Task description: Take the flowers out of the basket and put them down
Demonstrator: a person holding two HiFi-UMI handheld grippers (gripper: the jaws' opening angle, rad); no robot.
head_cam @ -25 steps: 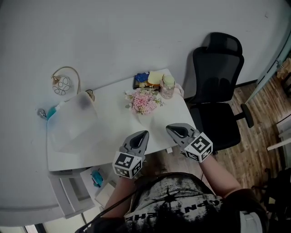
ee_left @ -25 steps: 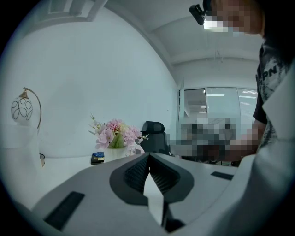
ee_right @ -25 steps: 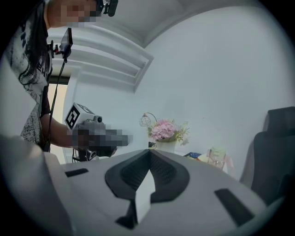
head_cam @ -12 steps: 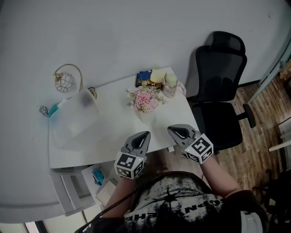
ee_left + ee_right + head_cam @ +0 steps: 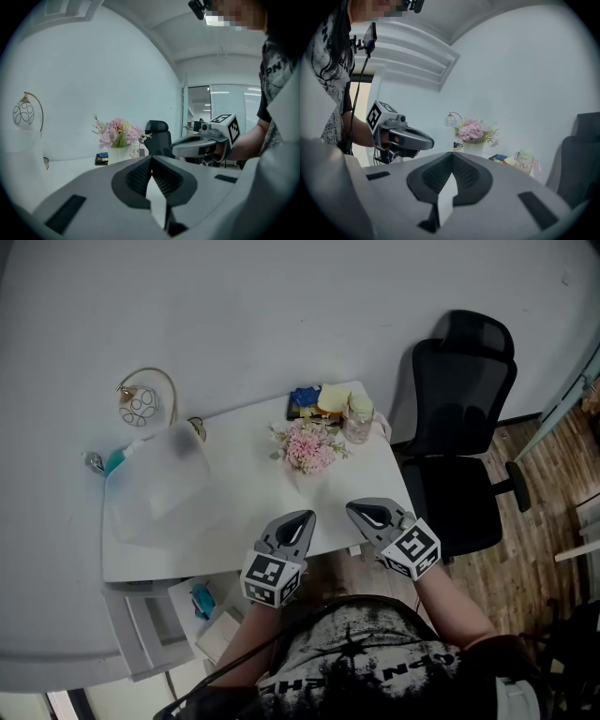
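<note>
A bunch of pink flowers (image 5: 311, 447) stands upright in a small white basket (image 5: 118, 153) toward the far right of the white table (image 5: 234, 521). The flowers (image 5: 474, 129) also show ahead in both gripper views. My left gripper (image 5: 302, 518) hovers over the table's near edge with its jaws shut and nothing between them. My right gripper (image 5: 357, 510) hangs just beside it, past the front edge, also shut and holding nothing. Both are well short of the flowers. Each gripper sees the other: the right gripper (image 5: 197, 146) and the left gripper (image 5: 407, 139).
A black office chair (image 5: 461, 437) stands right of the table. Behind the flowers are a glass jar (image 5: 357, 418) and a stack of small items (image 5: 313, 401). A translucent bag (image 5: 155, 486) lies at the left, a globe lamp (image 5: 141, 405) behind it. Drawers (image 5: 141, 638) sit below.
The head view has shifted a little, so the table sits slightly further right in the picture. Both grippers stay shut near the front edge.
</note>
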